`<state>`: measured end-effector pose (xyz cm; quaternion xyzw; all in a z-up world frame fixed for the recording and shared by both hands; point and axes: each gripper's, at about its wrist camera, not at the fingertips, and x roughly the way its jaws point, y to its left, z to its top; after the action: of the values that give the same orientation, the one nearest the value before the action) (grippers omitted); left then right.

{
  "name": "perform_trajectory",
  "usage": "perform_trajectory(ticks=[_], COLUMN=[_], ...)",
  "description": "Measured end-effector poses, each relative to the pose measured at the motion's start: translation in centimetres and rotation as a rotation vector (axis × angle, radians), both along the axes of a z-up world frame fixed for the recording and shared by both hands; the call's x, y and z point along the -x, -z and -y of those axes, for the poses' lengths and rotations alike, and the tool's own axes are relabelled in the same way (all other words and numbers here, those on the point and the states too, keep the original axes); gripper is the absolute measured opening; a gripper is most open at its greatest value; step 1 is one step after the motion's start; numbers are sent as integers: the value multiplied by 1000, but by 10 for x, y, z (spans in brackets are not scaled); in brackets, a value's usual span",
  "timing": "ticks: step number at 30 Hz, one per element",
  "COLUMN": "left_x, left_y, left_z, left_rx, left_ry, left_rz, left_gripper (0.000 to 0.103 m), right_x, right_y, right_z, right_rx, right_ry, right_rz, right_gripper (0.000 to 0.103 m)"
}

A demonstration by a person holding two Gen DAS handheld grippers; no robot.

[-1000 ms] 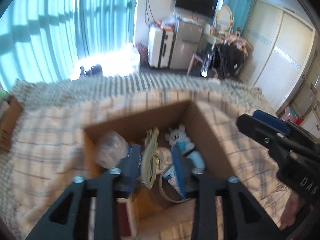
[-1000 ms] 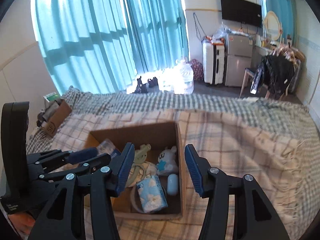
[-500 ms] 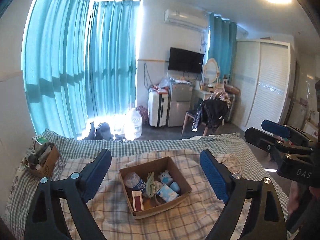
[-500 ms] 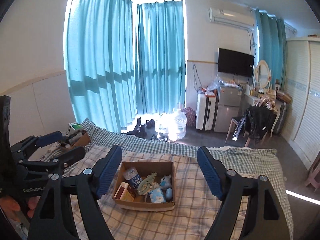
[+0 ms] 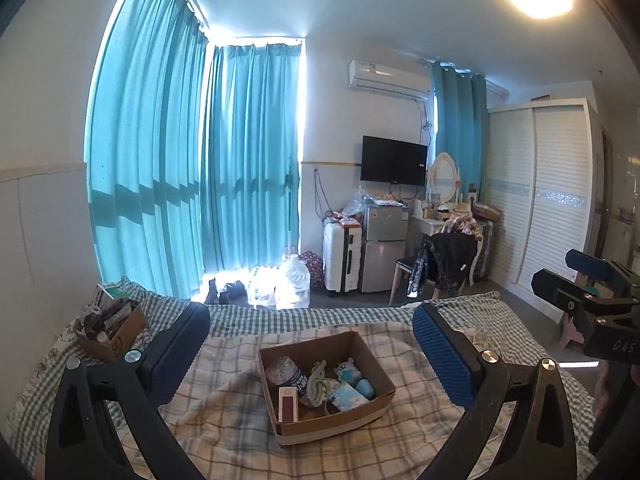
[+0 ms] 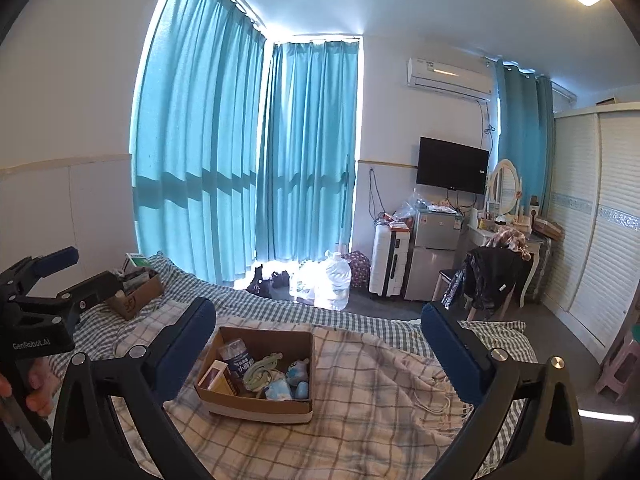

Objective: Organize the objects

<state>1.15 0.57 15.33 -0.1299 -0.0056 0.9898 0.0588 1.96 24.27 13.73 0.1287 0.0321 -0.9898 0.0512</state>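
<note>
An open cardboard box (image 5: 376, 412) (image 6: 256, 406) sits on the plaid blanket on the bed. It holds a plastic bottle (image 5: 286, 376) (image 6: 238, 356), a red-brown packet (image 5: 289, 402), a pale green strap item (image 5: 316, 380) (image 6: 260, 370), a small white plush (image 5: 346, 370), and a tissue pack (image 5: 348, 394) (image 6: 278, 390). My left gripper (image 5: 310, 354) is open and empty, held well back from the box. My right gripper (image 6: 318, 354) is open and empty, also well back. Each gripper shows at the edge of the other's view.
A second small cardboard box (image 5: 110, 334) (image 6: 138, 296) with items sits at the bed's far left. Beyond the bed are a water jug (image 6: 332, 280), a white suitcase (image 5: 342, 256), a mini fridge (image 5: 382, 248), a chair with clothes (image 5: 444, 264) and a wardrobe (image 5: 552, 200).
Both grippers have pulled far back and up from the box. The left gripper, narrow over the box a second ago, is now wide open. The right gripper also opened wider.
</note>
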Motion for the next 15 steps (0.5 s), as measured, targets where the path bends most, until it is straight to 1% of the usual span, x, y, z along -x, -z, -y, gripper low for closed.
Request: perform_trajectory(ticks=[2,5,6,7,8,9,11,12,14,15], left_x=[0,7,11,12,12,9,5,6,15,20], left_y=[19,57,75,87,98,114,131,138,148,152], left_z=[-2,-13,-18,-20,-21,-19,-17,-17,-22,-26], left_rx=[-5,36,53,50,36,-9,-67,-82,-46,-18], left_ry=[-19,-51,-89,-130,-170,-197,-197,-201,-205,-212], left_rz=[-3,-15,-8,1,7,3,-8,-7,31,58], left_gripper=[103,103,103,103,103,103,103,103,103,103], right_x=[8,22,26,29,30,33,40,45,60,62], right_y=[17,48,63,78,94,116,151,165,188,194], right_z=[-7,-17,-19,-24,-26,-27,-31,-32,-25,-21], right_rx=[14,27,38,51,64,73,82,67,-19,-65], right_ry=[10,47,72,97,115,134,156,149,130,130], right_rz=[9,7,-1,-13,-29,-35,-15,19,106,116], right_gripper=[103,103,103,103,103,103,103,103,103,103])
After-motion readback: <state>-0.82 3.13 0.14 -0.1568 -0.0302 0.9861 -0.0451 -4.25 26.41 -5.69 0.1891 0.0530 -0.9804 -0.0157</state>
